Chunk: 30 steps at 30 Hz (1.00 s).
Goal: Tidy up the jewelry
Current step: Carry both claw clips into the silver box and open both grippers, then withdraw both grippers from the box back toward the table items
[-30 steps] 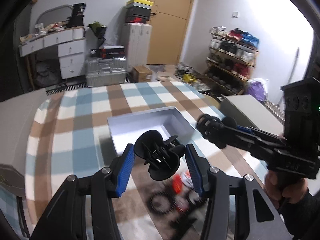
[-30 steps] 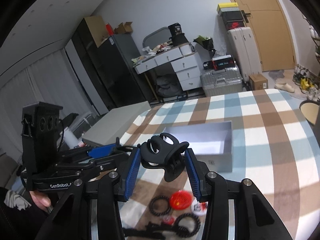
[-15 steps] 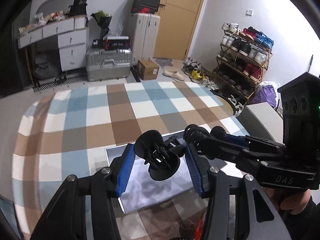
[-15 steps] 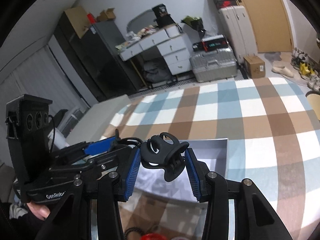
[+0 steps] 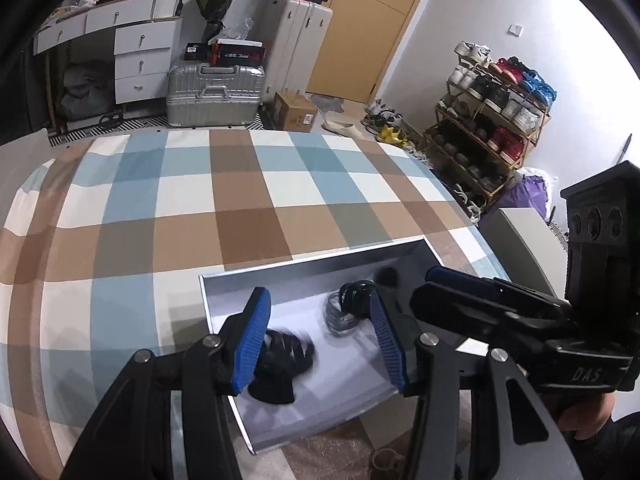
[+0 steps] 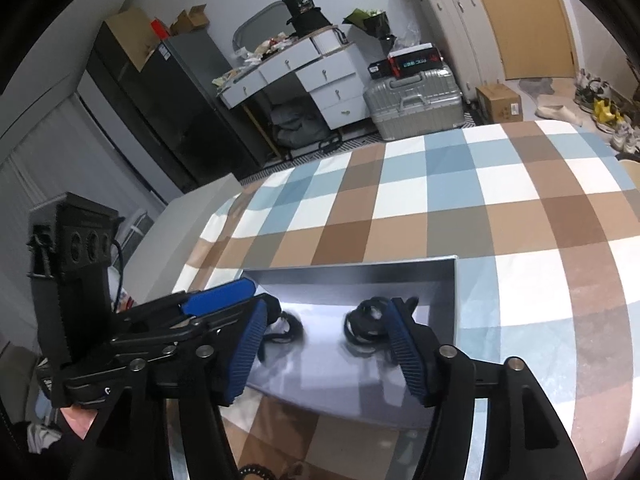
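Note:
A shallow white box (image 5: 312, 258) lies on the checked tablecloth, and both grippers hang over its near half. My left gripper (image 5: 318, 296) is open. A blurred black hair claw (image 5: 280, 368) lies below it on the box floor, beside the left finger and clear of the right pad. My right gripper (image 6: 328, 305) has its jaws opening, with nothing pressed between them. A second black hair claw (image 6: 368, 320) sits blurred in the box by its right finger. In the right wrist view the left gripper (image 6: 256, 294) reaches in from the left over the first hair claw (image 6: 288, 328).
A black hair tie (image 6: 256, 470) and a small ring (image 5: 386, 456) lie on the cloth in front of the box. A grey lid or box (image 5: 516, 232) stands off the table's right edge. Beyond the table are a suitcase (image 5: 214, 94), drawers and a shoe rack (image 5: 492, 120).
Both grippers moved forward and down over the box. Each black hair claw has left its jaws and now lies in the box. The right jaws stand wider.

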Motion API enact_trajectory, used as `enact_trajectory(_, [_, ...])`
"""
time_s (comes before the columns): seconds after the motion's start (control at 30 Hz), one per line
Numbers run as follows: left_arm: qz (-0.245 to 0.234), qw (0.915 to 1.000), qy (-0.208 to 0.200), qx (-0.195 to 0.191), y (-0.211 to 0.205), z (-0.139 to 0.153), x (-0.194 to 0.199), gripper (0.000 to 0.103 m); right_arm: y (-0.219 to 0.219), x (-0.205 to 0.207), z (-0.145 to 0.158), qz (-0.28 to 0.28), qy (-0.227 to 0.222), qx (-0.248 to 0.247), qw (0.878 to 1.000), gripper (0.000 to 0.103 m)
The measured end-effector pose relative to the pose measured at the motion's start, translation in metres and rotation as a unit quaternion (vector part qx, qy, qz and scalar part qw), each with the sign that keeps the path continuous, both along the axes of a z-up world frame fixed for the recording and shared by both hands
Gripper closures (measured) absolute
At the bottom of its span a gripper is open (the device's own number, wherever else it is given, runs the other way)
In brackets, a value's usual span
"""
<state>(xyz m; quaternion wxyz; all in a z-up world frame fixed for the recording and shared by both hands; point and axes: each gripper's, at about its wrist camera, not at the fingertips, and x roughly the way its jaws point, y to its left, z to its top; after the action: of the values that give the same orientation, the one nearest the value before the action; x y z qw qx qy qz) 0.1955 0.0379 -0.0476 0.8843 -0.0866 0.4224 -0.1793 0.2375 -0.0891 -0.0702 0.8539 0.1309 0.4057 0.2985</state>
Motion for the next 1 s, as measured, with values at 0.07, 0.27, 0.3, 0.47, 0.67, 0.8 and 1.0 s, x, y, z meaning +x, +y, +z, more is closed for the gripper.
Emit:
enact_trajectory(0.07, [-0.003,1.0000,0.000,0.005,-0.001,0.003,-0.002,0.057,-0.006,-0.006,0.004,-0.005,-0.004,0.002,1.000,0.039])
enact_trajectory(0.27, [0.009,0.9992,-0.031,0.025,-0.001,0.019,-0.026,0.043,-0.031,-0.039,0.024,-0.035,-0.042,0.009,0.998,0.023])
enact_trajectory(0.3, [0.014,0.9983,-0.046,0.033,-0.002,0.025,-0.037,0.042,-0.035,-0.046,0.028,-0.041,-0.050,0.008,0.998,0.013])
enact_trajectory(0.47, [0.036,0.9947,-0.080,0.053,-0.001,0.040,-0.071,0.030,-0.048,-0.095,0.050,-0.065,-0.113,0.001,0.992,0.000])
enact_trajectory(0.67, [0.059,0.9907,-0.111,0.052,-0.004,0.051,-0.105,0.015,-0.051,-0.148,0.067,-0.083,-0.174,-0.011,0.981,0.000])
enact_trajectory(0.8, [0.048,0.9905,-0.119,0.049,-0.006,0.047,-0.124,0.001,-0.048,-0.174,0.067,-0.092,-0.187,-0.019,0.978,0.000])
enact_trajectory(1.0, [0.067,0.9941,-0.073,0.046,0.004,0.015,-0.146,0.001,-0.048,-0.202,0.037,-0.106,-0.163,-0.026,0.981,0.000])
